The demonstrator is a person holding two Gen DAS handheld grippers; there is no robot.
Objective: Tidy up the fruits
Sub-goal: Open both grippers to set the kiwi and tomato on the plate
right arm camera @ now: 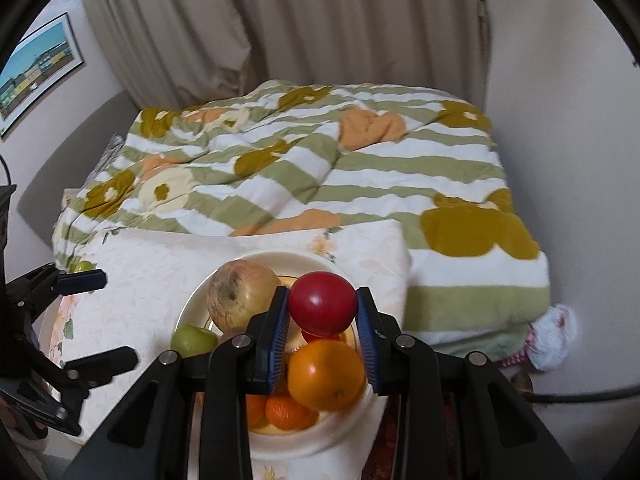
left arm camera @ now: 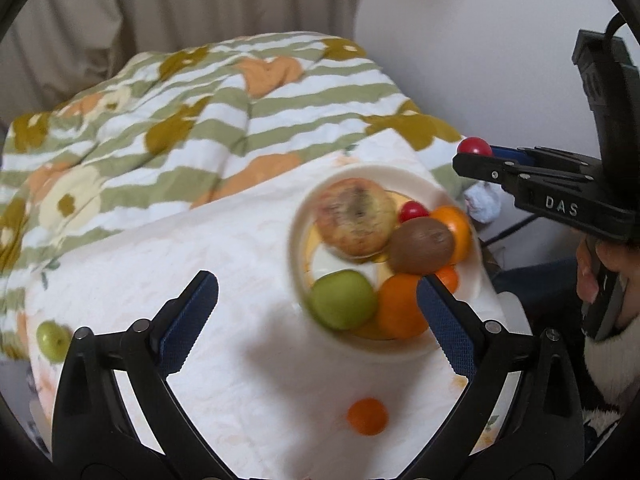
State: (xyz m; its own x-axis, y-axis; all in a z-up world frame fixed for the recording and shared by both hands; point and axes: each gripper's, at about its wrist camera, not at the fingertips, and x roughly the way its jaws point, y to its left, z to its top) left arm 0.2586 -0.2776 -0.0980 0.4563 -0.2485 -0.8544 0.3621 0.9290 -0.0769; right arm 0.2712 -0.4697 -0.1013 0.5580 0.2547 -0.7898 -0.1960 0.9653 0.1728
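A cream bowl (left arm camera: 460,322) (right arm camera: 192,300) on the white cloth holds a large mottled apple (left arm camera: 354,218) (right arm camera: 240,294), a kiwi (left arm camera: 422,246), a green apple (left arm camera: 344,300) (right arm camera: 194,339), several oranges (left arm camera: 400,308) (right arm camera: 326,374) and a small red fruit (left arm camera: 414,211). My right gripper (right arm camera: 323,306) (left arm camera: 476,156) is shut on a red round fruit (right arm camera: 322,302) (left arm camera: 475,146), held above the bowl. My left gripper (left arm camera: 316,320) is open and empty, hovering over the cloth beside the bowl; it also shows in the right wrist view (right arm camera: 98,318).
A small orange (left arm camera: 368,416) lies loose on the white cloth (left arm camera: 200,240) near the front. A green apple (left arm camera: 53,340) (right arm camera: 83,266) lies at the cloth's left edge. A striped floral quilt (left arm camera: 200,120) (right arm camera: 320,168) covers the bed behind. Wall and curtain beyond.
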